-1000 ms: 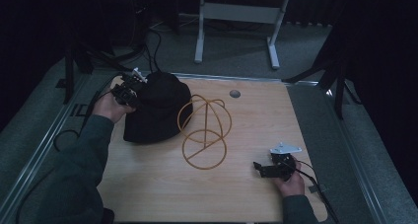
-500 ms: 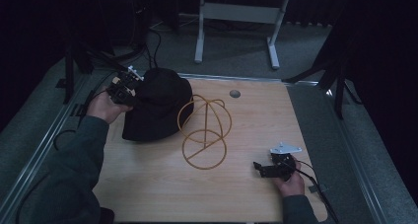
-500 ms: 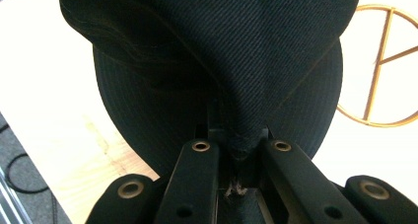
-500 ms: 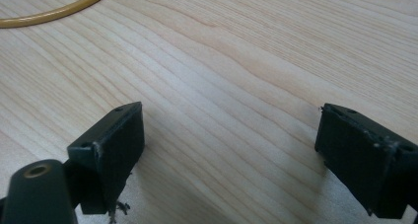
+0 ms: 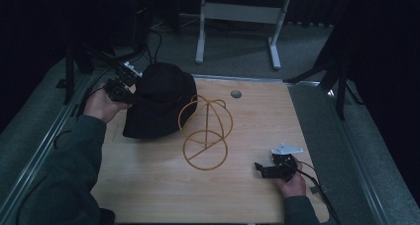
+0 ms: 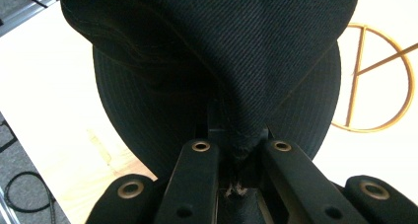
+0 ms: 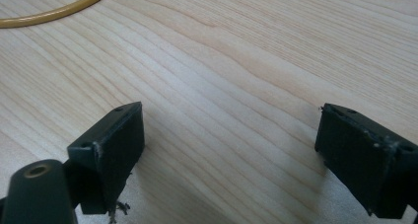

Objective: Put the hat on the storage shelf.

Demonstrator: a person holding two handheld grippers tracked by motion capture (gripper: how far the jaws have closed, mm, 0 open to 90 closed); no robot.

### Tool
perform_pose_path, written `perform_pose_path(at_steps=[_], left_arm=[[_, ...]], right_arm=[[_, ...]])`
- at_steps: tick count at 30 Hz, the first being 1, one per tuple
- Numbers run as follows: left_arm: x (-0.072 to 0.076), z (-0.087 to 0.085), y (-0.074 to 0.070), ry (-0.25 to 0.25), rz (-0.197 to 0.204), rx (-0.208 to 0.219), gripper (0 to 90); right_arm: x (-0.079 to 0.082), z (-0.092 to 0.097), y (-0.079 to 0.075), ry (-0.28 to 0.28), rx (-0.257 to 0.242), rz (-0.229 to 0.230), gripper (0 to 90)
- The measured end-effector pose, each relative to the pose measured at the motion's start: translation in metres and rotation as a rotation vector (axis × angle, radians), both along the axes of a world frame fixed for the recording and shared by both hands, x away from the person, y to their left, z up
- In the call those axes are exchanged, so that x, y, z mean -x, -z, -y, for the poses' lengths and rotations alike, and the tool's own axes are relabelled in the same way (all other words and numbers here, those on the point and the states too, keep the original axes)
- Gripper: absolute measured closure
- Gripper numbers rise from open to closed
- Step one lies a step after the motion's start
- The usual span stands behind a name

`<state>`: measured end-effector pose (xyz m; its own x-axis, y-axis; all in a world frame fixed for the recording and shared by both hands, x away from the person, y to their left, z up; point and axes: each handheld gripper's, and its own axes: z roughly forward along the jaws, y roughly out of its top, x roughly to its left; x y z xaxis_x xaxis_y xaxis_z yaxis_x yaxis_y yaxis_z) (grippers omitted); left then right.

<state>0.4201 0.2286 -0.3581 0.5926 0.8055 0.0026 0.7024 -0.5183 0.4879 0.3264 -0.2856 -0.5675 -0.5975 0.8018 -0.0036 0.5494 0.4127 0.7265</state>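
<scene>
One hat [image 5: 161,103], black, brimmed, lying at rear left of bench [image 5: 148,185], its right edge just beside or touching wire stand [image 5: 205,133]; contact not resolvable from high view. Pinched at a fold of cloth by left tool [image 5: 123,86], jaws closed on that fold, as confirmed in left gripper view, where hat [image 6: 217,61] bunches into the narrow gap between the jaws. Most of brim resting on bench; near edge apparently raised slightly at the grip.

Stand: gold wire, ring base flat on bench, upright post with looped top, placed centre. Unsecured; no clamp or hand on it.

Right tool [image 5: 272,169] resting low at front right, well apart from stand and hat. Jaws wide apart, nothing between them, bare wood grain beneath in right gripper view, with arc of stand's base ring [image 7: 54,9] at upper left.

Risks noted, as judgement:
- Thin grip on soft cloth only. Likely to slip out under hat's own weight if lifted quickly.
- Brim likely to droop and snag wire loop on approach, dragging or tipping the light stand.
- Stand free to slide or topple unless steadied by right tool.
- Left cable near hat; possible catch on bench rail.
</scene>
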Motion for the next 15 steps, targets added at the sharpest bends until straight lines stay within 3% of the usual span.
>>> perform_pose_path(at_steps=[15], left_arm=[[0.003,-0.001,-0.015,0.004,0.033,0.023,88.4]], right_arm=[[0.0,0.0,0.0,-0.001,0.0,0.002,11.3]])
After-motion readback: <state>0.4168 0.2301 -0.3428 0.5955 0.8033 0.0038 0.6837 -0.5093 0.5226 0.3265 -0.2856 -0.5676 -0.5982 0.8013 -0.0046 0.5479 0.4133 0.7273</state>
